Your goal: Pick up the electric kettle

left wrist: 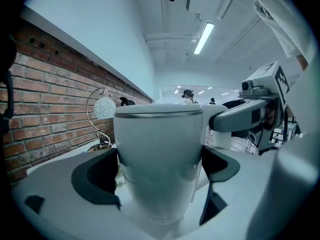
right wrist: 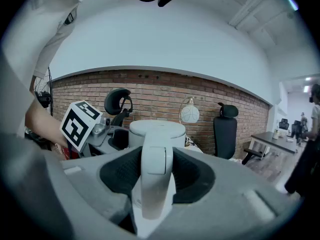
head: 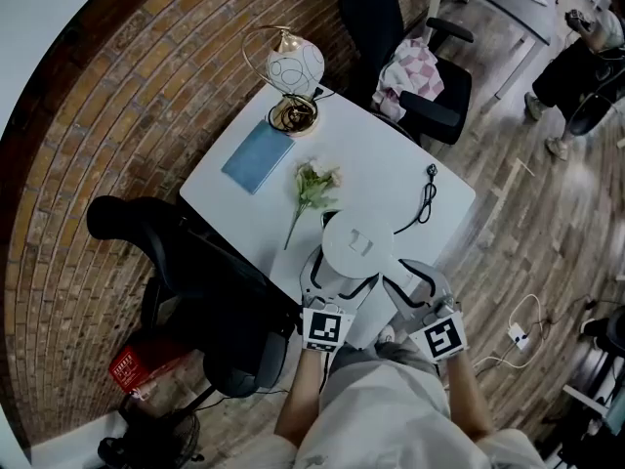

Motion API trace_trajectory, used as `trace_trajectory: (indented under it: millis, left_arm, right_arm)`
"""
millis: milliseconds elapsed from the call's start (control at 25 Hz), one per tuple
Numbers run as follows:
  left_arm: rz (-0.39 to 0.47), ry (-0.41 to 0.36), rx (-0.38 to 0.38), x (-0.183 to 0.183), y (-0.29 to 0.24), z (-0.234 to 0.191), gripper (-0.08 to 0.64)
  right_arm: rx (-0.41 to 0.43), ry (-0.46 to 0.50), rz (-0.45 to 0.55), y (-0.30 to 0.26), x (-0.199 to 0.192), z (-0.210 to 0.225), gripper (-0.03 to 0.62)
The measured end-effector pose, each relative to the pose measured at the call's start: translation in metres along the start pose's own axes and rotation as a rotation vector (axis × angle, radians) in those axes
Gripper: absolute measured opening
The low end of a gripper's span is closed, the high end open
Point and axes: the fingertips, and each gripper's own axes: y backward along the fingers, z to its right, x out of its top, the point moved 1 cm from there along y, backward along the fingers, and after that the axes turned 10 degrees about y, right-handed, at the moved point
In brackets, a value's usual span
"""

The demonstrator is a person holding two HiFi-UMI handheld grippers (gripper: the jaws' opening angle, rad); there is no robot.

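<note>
A white electric kettle [head: 356, 245] with a round lid stands at the near edge of the white table [head: 391, 169]. My left gripper [head: 330, 279] reaches in from the near left. In the left gripper view its dark pads [left wrist: 97, 176] press both sides of the kettle body [left wrist: 159, 149]. My right gripper [head: 410, 289] comes in from the near right. The right gripper view shows it [right wrist: 156, 176] shut on the kettle's upright white handle [right wrist: 155, 174]. The kettle's underside is hidden, so I cannot tell whether it rests on the table.
On the table lie a flower stem [head: 312, 190], a blue book [head: 257, 156], a globe lamp on a gold stand [head: 294, 74] and a black cable [head: 427, 198]. A black office chair [head: 195, 291] stands at the left. Another chair with a checked cloth [head: 418, 74] stands beyond.
</note>
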Motion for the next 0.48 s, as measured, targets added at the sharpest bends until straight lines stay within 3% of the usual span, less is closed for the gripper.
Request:
trace_trajectory:
  millis: [480]
  left_arm:
    - [0.010, -0.022, -0.018, 0.013, 0.002, 0.007, 0.533]
  right_arm:
    - [-0.018, -0.001, 0.009, 0.009, 0.009, 0.004, 0.166]
